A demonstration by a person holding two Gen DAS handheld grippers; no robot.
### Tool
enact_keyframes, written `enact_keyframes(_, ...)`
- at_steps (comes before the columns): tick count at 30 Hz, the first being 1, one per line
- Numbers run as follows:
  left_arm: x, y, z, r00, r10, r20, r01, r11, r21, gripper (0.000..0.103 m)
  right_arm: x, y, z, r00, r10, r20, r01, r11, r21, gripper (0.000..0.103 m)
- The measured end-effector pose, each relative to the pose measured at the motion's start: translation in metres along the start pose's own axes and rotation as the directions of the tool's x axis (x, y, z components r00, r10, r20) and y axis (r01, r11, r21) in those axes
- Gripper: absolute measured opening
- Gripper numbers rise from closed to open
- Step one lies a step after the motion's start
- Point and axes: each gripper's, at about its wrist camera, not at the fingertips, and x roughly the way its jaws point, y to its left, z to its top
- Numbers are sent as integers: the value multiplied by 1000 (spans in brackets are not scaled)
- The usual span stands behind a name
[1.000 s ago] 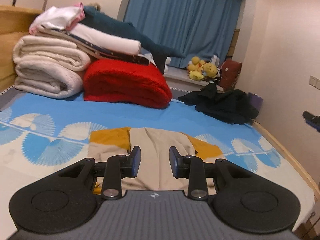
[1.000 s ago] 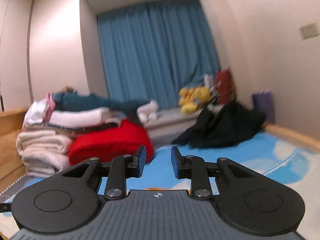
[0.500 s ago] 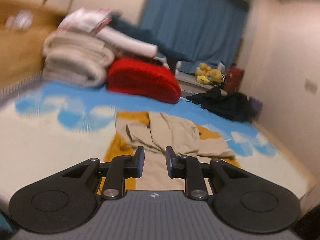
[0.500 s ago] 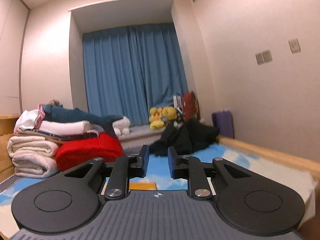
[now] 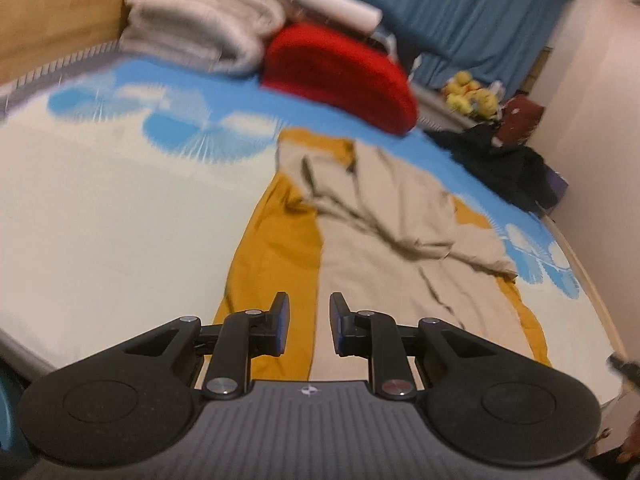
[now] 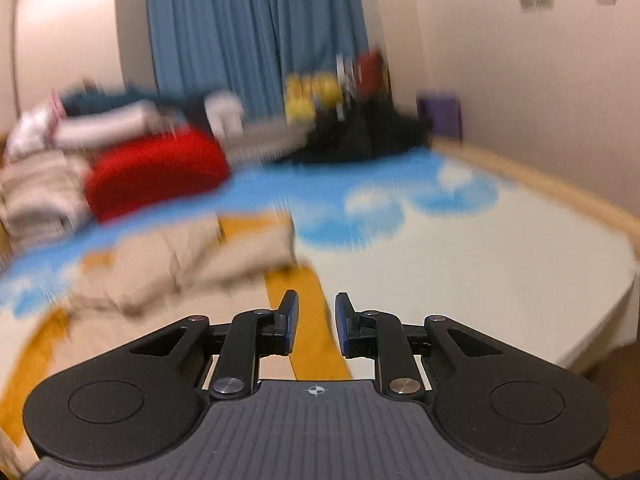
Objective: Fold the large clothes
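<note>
A: Left gripper (image 5: 306, 326) was tilted down over the near end of the garment (image 5: 384, 232), above the seam where mustard met beige. Jaws stood apart with a narrow gap, having just closed in a little; nothing between the pads, only cloth seen below.

B: And the right gripper (image 6: 316, 326)?

A: Angled down less steeply, over a mustard strip of the same garment (image 6: 184, 264) at its right edge. Jaws also narrowly parted, likewise just drawn in, with nothing clamped. View was motion-blurred.

B: Garment's condition?

A: Lay spread lengthwise on the bed (image 5: 100, 208), on the cream and blue sheet. Beige panel rumpled toward the far end, with creased folds bunched over it; mustard showed along both sides and at the far corner.

B: Surroundings?

A: Red blanket (image 5: 340, 76) and stacked pale bedding (image 5: 200, 28) beyond it; dark clothes (image 5: 500, 164) heaped far right, well apart from the garment.
</note>
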Motion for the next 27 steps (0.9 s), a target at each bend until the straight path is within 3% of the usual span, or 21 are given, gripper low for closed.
enact_keyframes(4,31,17,-1,991,75,-111,-79,996,-39,23,46,-6,-11,981,29,-192,-19,999,51,21)
enact_keyframes(8,60,28,-7,961,168,-222,-177,984,-23,25,73,-9,-26,948,4,-318,19,997,70,25)
enact_keyframes(13,86,46,-15,909,252,-332,-279,960,-36,31,96,-20,-45,914,-20,-406,52,996,68,29)
enact_keyframes(20,96,53,-18,878,282,-386,-312,950,-17,40,114,-32,-63,862,-65,-503,114,991,68,33)
enact_keyframes(25,100,49,-21,868,300,-396,-321,947,14,40,117,-28,-67,860,-74,-504,119,991,57,35)
enact_keyframes(26,100,49,-21,868,301,-394,-321,947,17,38,117,-27,-67,860,-73,-505,116,992,54,36)
enact_keyframes(27,99,48,-21,870,303,-389,-320,947,23,29,116,-26,-67,860,-71,-505,112,992,50,36)
